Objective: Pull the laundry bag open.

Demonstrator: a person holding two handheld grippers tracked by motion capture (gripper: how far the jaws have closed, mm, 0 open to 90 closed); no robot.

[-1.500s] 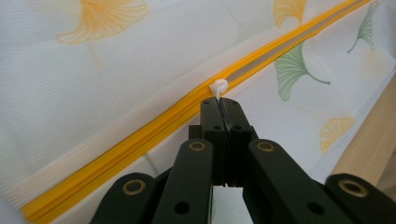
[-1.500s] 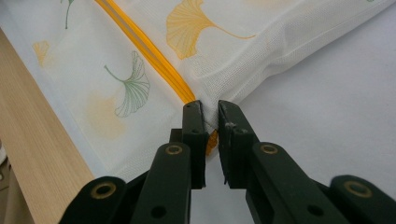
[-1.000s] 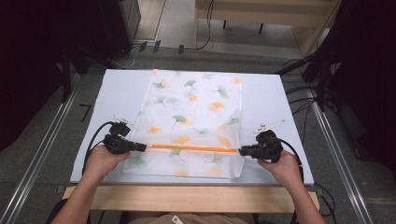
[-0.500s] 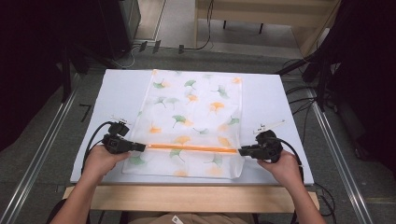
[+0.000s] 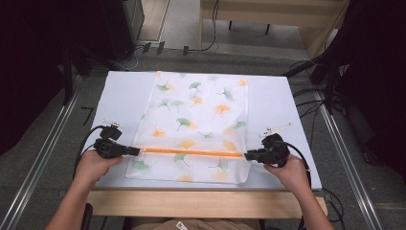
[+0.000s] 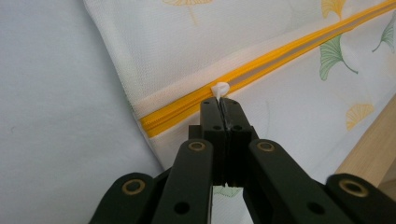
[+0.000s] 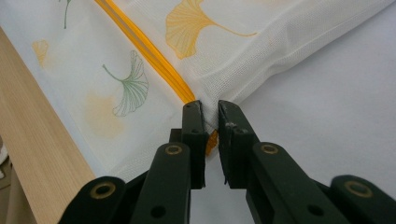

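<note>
White mesh leaf-print bag (image 5: pixel 196 124) laid on pale table cover (image 5: pixel 124 96); grey floor (image 5: pixel 43 143) seen around. Left gripper (image 6: pixel 219 100) clenched on white zip pull (image 6: pixel 220 88); right gripper (image 7: pixel 210 112) pinched on bag's edge.

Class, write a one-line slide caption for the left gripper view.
Left gripper shut on the white zip pull of a leaf-printed mesh bag with an orange zip.

A white worktop (image 5: pixel 124 96) with a pale wooden front edge (image 5: pixel 201 203) stands on a grey floor (image 5: pixel 38 143), flanked by metal rails (image 5: pixel 45 143) on both sides. Beyond its far edge black cables (image 5: pixel 191 48) trail across the floor toward a light wooden table (image 5: pixel 273 12). Dark equipment (image 5: pixel 122 24) stands in shadow at the far left, and the right side is dim too.
</note>
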